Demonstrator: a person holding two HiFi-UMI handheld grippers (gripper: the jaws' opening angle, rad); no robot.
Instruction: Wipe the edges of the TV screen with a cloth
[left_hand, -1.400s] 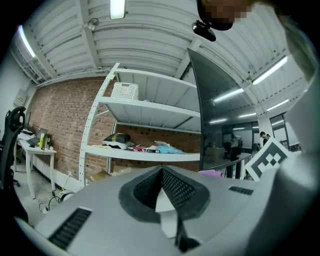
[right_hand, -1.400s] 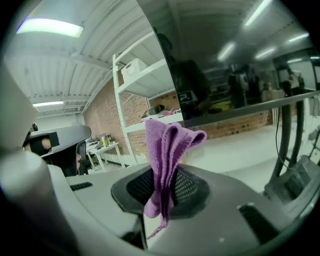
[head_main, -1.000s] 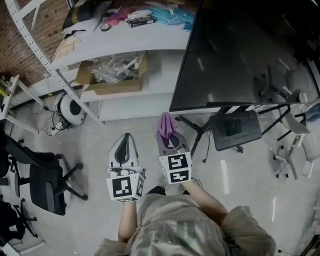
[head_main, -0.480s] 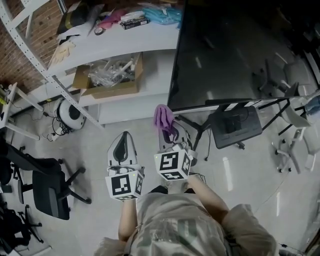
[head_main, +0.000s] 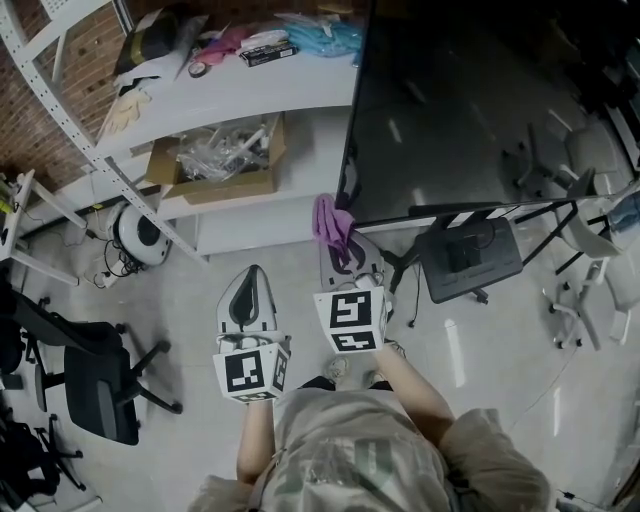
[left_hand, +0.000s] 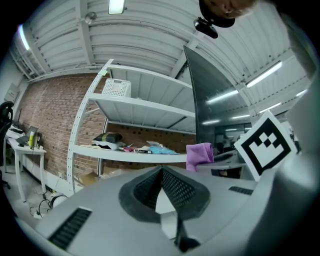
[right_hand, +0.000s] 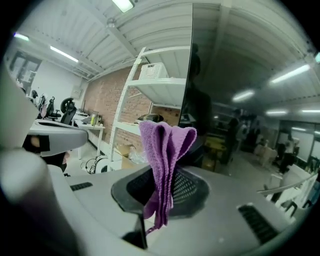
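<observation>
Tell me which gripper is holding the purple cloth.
The right gripper: its jaws are shut on the purple cloth. The left gripper has its jaws together with nothing between them.

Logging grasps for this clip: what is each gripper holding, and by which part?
Right gripper clamps the purple cloth by its lower part, folded top standing free. Left gripper is shut, empty.

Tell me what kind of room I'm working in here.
Most likely a workshop-style office or lab: a brick wall behind white metal shelving cluttered with supplies, a cardboard box on the lower shelf, a rolling office chair, and a large TV screen.
</observation>
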